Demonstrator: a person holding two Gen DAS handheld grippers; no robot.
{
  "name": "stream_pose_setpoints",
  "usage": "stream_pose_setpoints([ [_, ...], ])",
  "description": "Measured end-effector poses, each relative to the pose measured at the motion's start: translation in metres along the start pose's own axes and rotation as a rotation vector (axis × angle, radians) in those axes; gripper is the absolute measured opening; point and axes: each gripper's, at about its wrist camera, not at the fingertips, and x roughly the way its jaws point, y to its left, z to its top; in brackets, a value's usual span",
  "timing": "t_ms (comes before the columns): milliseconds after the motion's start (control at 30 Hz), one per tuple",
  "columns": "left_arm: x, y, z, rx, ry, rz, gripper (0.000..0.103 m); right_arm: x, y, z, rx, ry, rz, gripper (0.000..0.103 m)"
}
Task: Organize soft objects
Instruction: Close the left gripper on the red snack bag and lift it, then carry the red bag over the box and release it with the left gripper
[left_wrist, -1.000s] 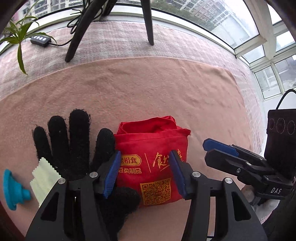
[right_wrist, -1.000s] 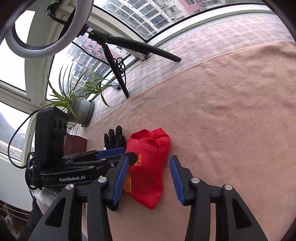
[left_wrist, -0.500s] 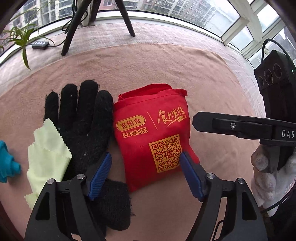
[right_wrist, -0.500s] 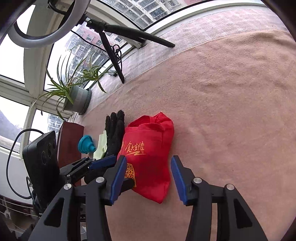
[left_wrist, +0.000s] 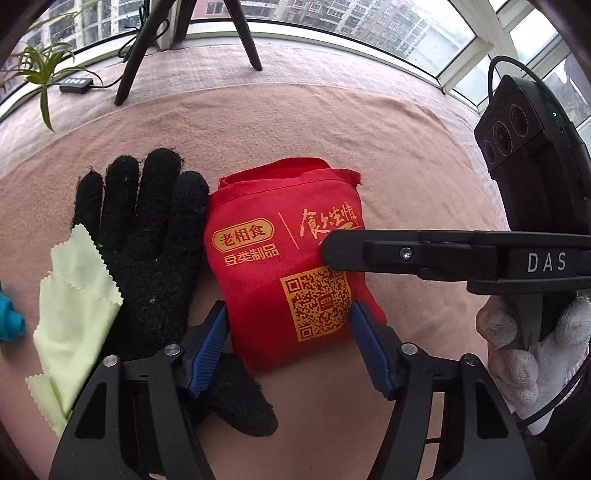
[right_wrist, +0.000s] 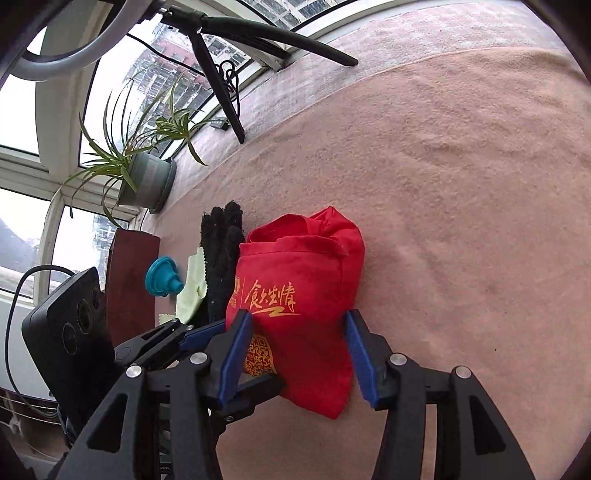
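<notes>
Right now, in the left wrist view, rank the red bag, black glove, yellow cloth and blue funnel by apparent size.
1. red bag and black glove: too alike to rank
2. yellow cloth
3. blue funnel, cut off by the frame edge, so unsure

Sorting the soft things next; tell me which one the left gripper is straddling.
The red bag with the QR code: the left gripper has an open finger either side of its near end. The black glove and pale green cloth lie further left.

My red bag (left_wrist: 288, 258) looks like matt woven cloth, the black glove (left_wrist: 147, 236) fuzzy knit, the pale cloth (left_wrist: 74, 317) smooth (pinked edges), all on a napped pink blanket (left_wrist: 295, 125).
</notes>
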Motion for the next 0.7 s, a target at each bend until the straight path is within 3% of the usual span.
stream_pose_setpoints([
  [233, -0.008, -0.013, -0.007, 0.007, -0.033, -0.002, 0.064, -0.003, 0.011, -0.007, -0.024, 0.001, -0.027, 0.048],
  [467, -0.040, -0.035, -0.019, 0.039, -0.099, -0.021, 0.064, -0.034, 0.028, -0.020, -0.057, -0.056, -0.037, 0.047],
  [600, -0.064, -0.041, -0.032, 0.045, -0.143, -0.015, 0.064, -0.049, 0.051, -0.028, -0.112, -0.084, -0.050, 0.047],
  [700, -0.086, -0.034, -0.038, -0.004, -0.183, -0.019, 0.064, -0.055, 0.075, -0.032, -0.159, -0.098, -0.049, 0.047],
])
